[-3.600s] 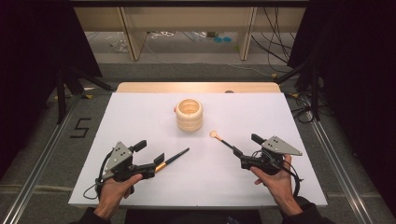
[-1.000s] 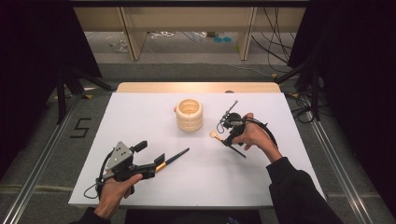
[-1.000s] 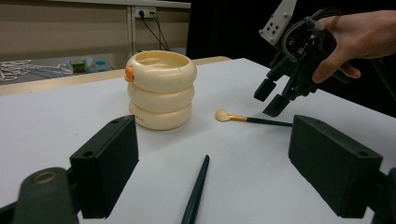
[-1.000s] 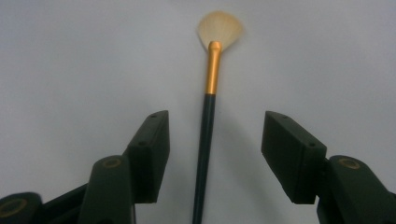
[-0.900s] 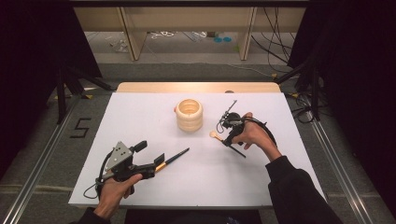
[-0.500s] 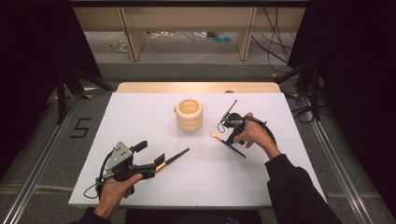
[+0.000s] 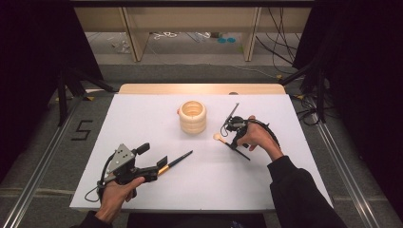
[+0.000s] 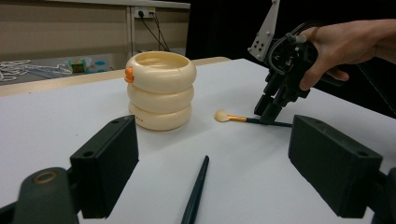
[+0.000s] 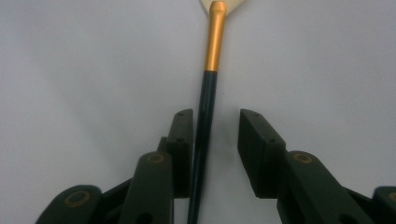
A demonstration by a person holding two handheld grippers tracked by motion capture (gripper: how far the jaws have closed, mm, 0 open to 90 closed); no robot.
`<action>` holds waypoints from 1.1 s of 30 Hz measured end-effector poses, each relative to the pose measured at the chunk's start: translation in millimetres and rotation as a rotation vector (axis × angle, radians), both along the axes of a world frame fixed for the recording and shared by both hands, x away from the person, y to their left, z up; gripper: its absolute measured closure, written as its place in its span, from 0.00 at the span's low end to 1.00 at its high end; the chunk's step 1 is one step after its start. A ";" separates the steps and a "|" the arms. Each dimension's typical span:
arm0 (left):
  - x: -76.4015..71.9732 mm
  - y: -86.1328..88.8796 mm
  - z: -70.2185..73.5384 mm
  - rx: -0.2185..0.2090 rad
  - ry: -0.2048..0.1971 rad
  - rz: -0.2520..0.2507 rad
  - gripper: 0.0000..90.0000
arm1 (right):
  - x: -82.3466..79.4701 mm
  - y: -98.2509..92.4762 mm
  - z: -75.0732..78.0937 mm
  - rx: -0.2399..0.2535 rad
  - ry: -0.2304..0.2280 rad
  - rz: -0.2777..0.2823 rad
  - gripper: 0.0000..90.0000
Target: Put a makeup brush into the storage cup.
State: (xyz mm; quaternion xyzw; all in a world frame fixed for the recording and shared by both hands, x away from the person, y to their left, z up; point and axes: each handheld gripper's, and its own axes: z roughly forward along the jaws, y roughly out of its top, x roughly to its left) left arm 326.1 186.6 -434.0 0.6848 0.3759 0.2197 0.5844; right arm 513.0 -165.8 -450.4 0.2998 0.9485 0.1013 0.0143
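Now right tongs point(image 9: 215, 154) closing around brush handle point(image 9: 205, 121), gap on one side.

Location type: laboratory recording bay. Indicators: white table point(image 7: 142, 114) enclosed by black curtains point(image 7: 33, 57), aluminium floor rails point(image 7: 38, 175), taped floor numeral 5 point(image 7: 81, 130), loose cables point(image 7: 280, 38), wall socket point(image 8: 141, 12).

Ringed cream holder point(image 8: 160, 90), makeup brush point(image 8: 243, 119), right hand-held gripper point(image 8: 270, 113) over its handle

right sleeve point(image 7: 297, 190): black | gripper bodies: black, brass-ringed screws, grey plates
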 end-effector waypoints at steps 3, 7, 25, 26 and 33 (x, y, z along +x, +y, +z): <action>0.1 -0.1 0.0 0.000 0.000 -0.001 0.17 | 0.1 1.0 -0.5 0.001 -0.001 0.007 0.78; 0.5 0.5 0.0 0.004 -0.002 0.003 0.17 | 0.6 4.2 -1.3 -0.029 -0.001 0.016 0.80; 0.4 0.9 -0.1 0.002 0.000 0.009 0.17 | 5.7 12.4 -3.3 -0.087 0.005 0.031 0.92; 0.5 0.9 -0.1 0.001 0.000 0.009 0.17 | 6.4 11.9 -3.3 -0.099 -0.003 0.043 0.92; 0.3 1.3 0.2 0.000 -0.001 0.011 0.17 | 5.4 12.7 -3.1 -0.102 -0.006 0.036 0.92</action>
